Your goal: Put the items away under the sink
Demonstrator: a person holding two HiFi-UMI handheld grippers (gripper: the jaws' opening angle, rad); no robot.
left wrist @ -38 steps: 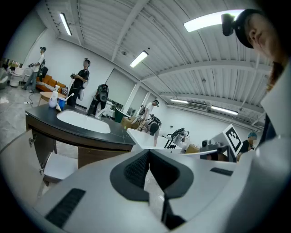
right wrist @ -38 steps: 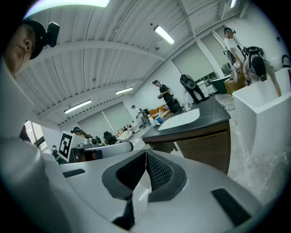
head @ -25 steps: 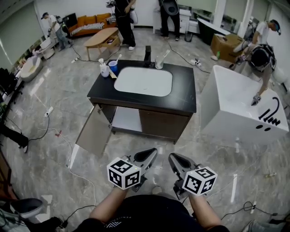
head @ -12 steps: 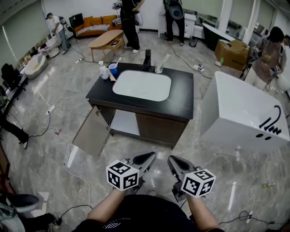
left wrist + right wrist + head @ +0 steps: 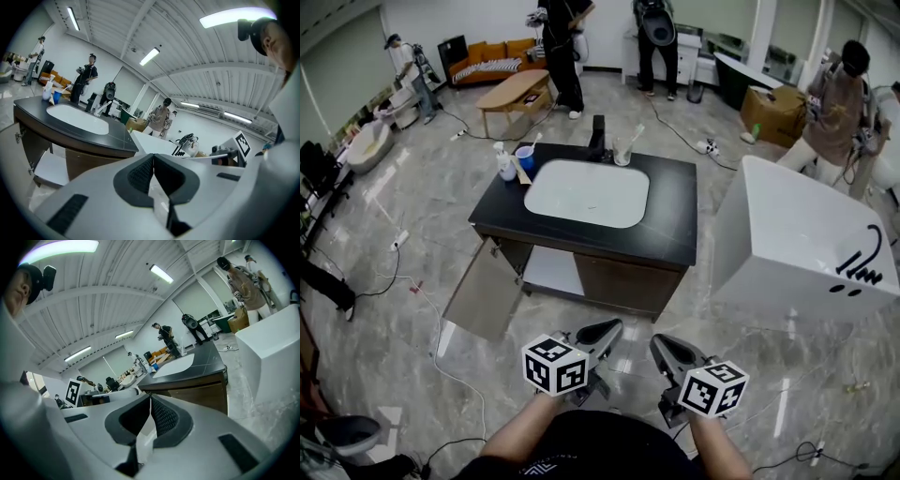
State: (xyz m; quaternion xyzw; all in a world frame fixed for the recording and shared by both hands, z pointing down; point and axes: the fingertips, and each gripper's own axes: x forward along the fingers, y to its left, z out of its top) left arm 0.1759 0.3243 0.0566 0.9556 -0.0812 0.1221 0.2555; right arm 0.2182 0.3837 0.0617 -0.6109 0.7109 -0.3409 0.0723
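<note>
Countertop items point(image 5: 523, 159) beside the sink point(image 5: 586, 192) (one white, one blue) too small for certainty.

No legible text, brand name or number was present. The white block point(image 5: 797, 234) beside the counter point(image 5: 675, 225) carried a black mark point(image 5: 860, 258): a hooked stroke, a scribbled line and two dots, not readable as letters. The cubes on the left gripper point(image 5: 606, 330) and the right gripper point(image 5: 666, 347) bore black-and-white square marker patterns without characters.

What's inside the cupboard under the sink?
The left door hangs open, showing a pale shelf with nothing visible on it. The right side is hidden behind the closed brown door.
</note>
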